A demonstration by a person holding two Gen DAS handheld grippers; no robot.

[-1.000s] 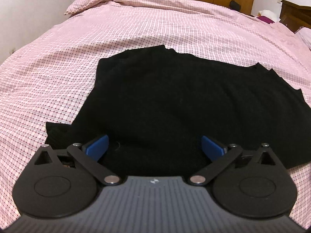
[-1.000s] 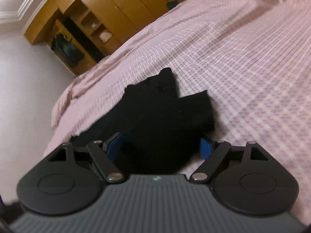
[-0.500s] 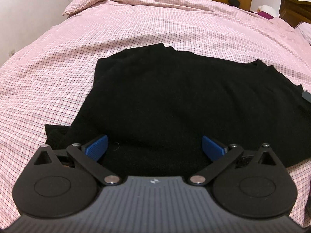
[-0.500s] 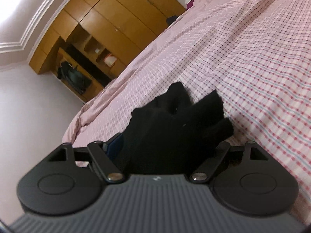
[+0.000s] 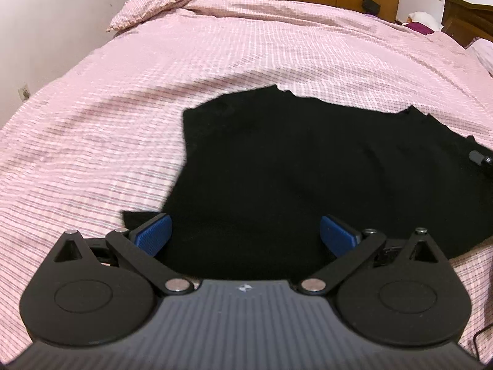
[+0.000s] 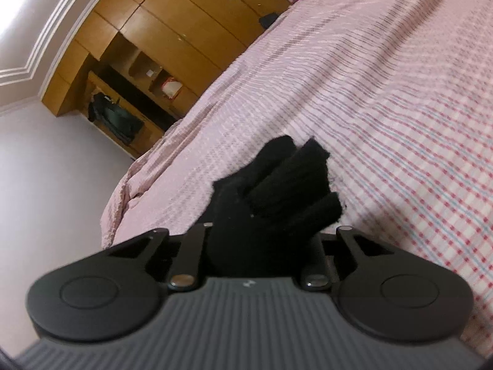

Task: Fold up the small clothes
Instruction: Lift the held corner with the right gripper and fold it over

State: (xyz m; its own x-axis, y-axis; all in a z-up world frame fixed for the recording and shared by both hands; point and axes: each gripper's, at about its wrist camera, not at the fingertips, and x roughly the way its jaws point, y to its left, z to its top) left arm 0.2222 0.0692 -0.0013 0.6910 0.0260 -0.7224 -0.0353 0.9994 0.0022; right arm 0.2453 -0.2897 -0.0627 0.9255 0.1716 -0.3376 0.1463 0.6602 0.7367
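A black garment (image 5: pixel 308 166) lies spread on the pink checked bedspread (image 5: pixel 123 108). My left gripper (image 5: pixel 245 231) is open, its blue pads (image 5: pixel 152 229) apart over the garment's near edge, holding nothing. In the right wrist view my right gripper (image 6: pixel 262 231) is shut on a bunched part of the black garment (image 6: pixel 277 191), which fills the space between the jaws and hides the pads. The gripper is tilted and held above the bedspread (image 6: pixel 385 108). A small dark part of the right gripper (image 5: pixel 480 158) shows at the left view's right edge.
A wooden wardrobe (image 6: pixel 172 49) with open shelves stands beyond the bed. A white wall (image 5: pixel 46 24) runs along the bed's left side. A dark wooden headboard (image 5: pixel 468 15) and pillow lie at the far right.
My right gripper has closed on the garment's bunched edge and lifted and tilted it. My left gripper has moved slightly back and to the left, staying open.
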